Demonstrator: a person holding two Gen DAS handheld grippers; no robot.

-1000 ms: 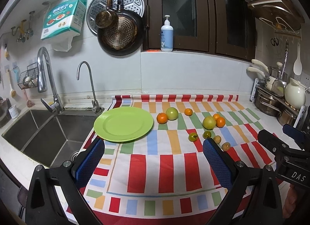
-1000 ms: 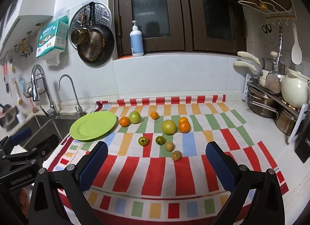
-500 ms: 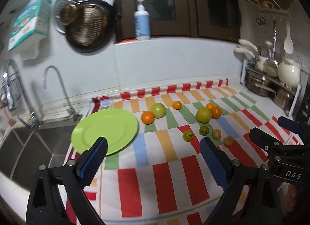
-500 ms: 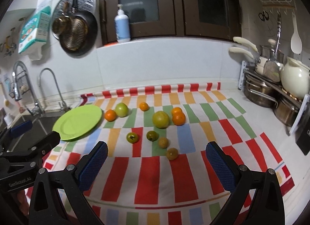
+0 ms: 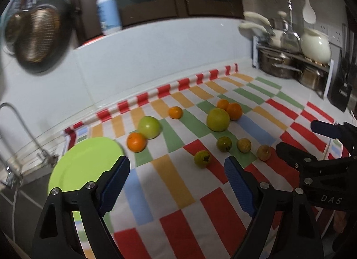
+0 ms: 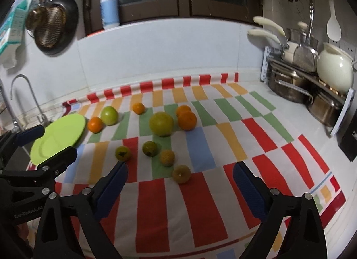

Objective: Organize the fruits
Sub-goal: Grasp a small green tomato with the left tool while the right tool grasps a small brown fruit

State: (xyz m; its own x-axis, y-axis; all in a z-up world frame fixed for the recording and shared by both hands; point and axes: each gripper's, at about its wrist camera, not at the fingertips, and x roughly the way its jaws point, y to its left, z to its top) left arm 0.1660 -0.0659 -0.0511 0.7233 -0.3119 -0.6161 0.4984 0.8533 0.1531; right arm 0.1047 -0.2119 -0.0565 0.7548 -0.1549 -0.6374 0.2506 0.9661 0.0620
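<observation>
Kitchen counter, left wrist view: we see a flat striped cloth [image 5: 178, 192] in red, orange, green and blue blocks covering the white worktop. On it lie nine round fruits: four glossy oranges [image 5: 136, 142], two smooth green apples [image 5: 149, 127], and three smaller fruits with dull rough skin, plus one small green one [image 5: 202, 158] with a dark stalk end, so ten in all. One round lime-green plate [image 5: 84, 165] sits at the cloth's left edge, bare, just beside the nearest orange. Our left gripper [image 5: 176, 176] has ribbed blue pads on black arms; its jaws are closing with nothing between them, above bare cloth. Our right gripper [image 5: 312, 138] shows at the right edge.

Right wrist view: the same ten fruits lie loose mid-cloth, all off the plate [image 6: 60, 136]. Our right gripper [image 6: 180, 183] hangs over the near stripes; its jaws are closing and empty, the nearest small fruit [image 6: 181, 173] just ahead of them. Steel pots [image 6: 287, 85] and one cream jug [image 6: 334, 69] stand at right.
</observation>
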